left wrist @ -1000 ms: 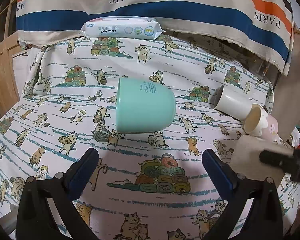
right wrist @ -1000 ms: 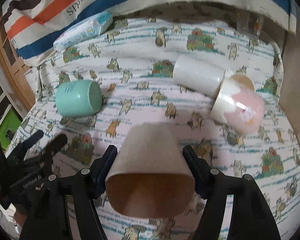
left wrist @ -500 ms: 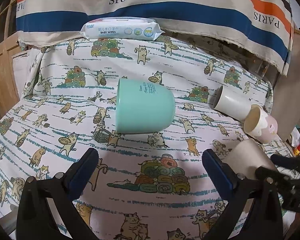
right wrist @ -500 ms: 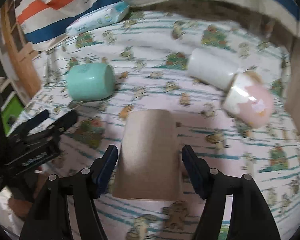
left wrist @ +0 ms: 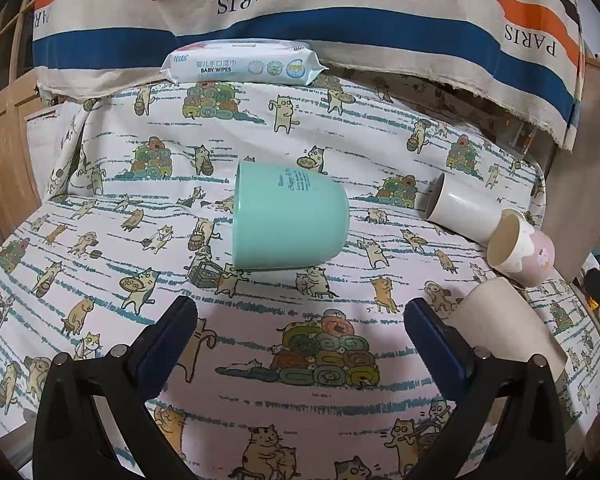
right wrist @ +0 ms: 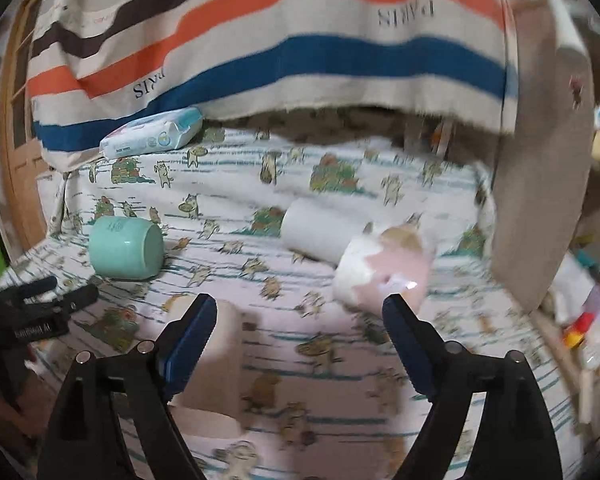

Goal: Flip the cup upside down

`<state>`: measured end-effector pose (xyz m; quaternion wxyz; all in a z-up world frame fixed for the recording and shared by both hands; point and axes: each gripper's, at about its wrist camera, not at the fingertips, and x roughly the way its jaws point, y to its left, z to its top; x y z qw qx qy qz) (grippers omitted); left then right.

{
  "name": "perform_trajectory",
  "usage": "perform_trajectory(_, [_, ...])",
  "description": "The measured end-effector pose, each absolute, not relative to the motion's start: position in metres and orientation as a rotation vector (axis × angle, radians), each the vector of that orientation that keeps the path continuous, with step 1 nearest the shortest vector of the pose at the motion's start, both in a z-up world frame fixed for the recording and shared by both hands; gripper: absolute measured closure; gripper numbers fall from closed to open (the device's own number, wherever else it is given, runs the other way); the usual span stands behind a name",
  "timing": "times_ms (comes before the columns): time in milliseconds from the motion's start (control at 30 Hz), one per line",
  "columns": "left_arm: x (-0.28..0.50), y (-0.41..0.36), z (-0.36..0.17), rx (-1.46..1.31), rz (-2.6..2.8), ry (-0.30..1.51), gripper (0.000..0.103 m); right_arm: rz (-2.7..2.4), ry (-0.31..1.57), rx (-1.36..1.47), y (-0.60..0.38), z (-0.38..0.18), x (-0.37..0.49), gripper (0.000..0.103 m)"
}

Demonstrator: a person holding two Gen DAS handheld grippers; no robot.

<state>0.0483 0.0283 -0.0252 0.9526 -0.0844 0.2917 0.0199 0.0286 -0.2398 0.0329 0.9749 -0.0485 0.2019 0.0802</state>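
A beige cup [right wrist: 216, 364] stands upside down on the cat-print cloth, just left of my open right gripper [right wrist: 296, 320], which holds nothing. It also shows in the left wrist view [left wrist: 504, 320], behind the right finger. A teal cup [left wrist: 288, 216] lies on its side ahead of my open left gripper [left wrist: 300, 320]; it also shows in the right wrist view [right wrist: 126, 248]. A white cup [left wrist: 460, 208] and a pink-and-cream cup [left wrist: 520, 246] lie on their sides at the right, touching. The right view is motion-blurred.
A pack of baby wipes [left wrist: 240, 66] lies at the back against a striped PARIS cloth [left wrist: 340, 8]. A wooden door [left wrist: 4, 140] is at the left. A brown board [right wrist: 540, 160] stands at the right edge.
My right gripper has set the beige cup mouth-down on the cloth, opened, and swung up and right away from it. The left gripper has not moved.
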Motion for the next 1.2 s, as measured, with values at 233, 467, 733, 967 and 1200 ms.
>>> perform_trajectory(233, [0.046,0.026,-0.023,-0.158,0.036,0.579,0.000,0.053,0.191,-0.121,-0.256,0.030,0.012,0.001])
perform_trajectory(467, [0.042,0.022,-0.021,-0.131,0.031,0.558,0.000,0.051,0.184,-0.056,-0.276,0.022,0.018,0.000])
perform_trajectory(733, [0.044,0.022,-0.022,-0.130,0.034,0.569,0.000,0.062,0.189,-0.032,-0.280,0.017,0.017,0.000])
perform_trajectory(967, [0.042,0.022,-0.021,-0.122,0.044,0.559,0.000,0.085,0.249,-0.023,-0.279,0.012,0.027,0.000])
perform_trajectory(1200, [0.033,0.009,-0.017,-0.059,0.093,0.540,0.000,0.082,0.282,-0.001,-0.282,0.009,0.034,0.000])
